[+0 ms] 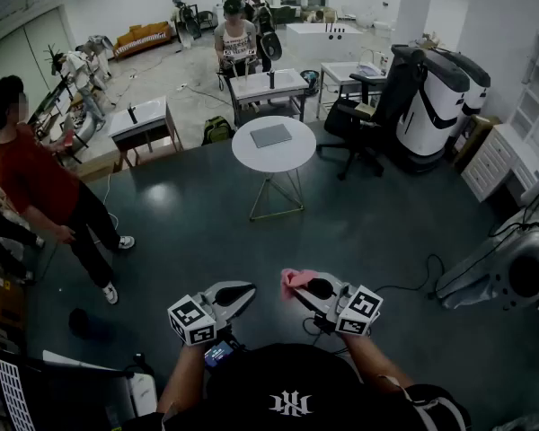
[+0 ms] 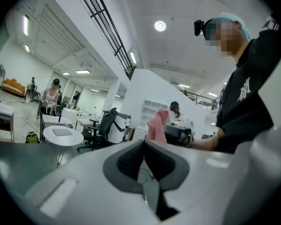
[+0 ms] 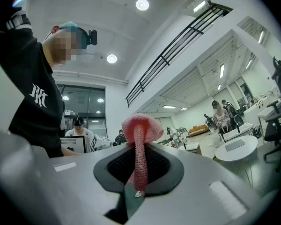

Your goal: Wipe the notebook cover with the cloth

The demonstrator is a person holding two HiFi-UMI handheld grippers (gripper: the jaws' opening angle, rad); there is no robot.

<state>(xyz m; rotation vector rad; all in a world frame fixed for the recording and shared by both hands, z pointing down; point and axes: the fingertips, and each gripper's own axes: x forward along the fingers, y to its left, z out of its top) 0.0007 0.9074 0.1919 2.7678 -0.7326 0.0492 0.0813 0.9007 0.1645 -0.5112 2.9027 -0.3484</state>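
A grey notebook (image 1: 271, 135) lies on a round white table (image 1: 250, 158) some way off across the dark floor. Both grippers are held close to my body, far from that table. My right gripper (image 1: 298, 287) is shut on a pink cloth (image 1: 296, 277); in the right gripper view the cloth (image 3: 139, 125) bunches above the jaws of this gripper (image 3: 137, 150). My left gripper (image 1: 241, 294) is shut with nothing in it, its pads (image 2: 131, 161) pressed together. The left gripper view also shows the pink cloth (image 2: 156, 124) and the notebook (image 2: 62, 131).
A person in a red shirt (image 1: 36, 178) stands at the left. Another person (image 1: 235, 39) stands behind a desk (image 1: 268, 86) beyond the round table. An office chair (image 1: 359, 119) and white machines (image 1: 440, 97) stand at the right. A cable (image 1: 429, 268) lies on the floor.
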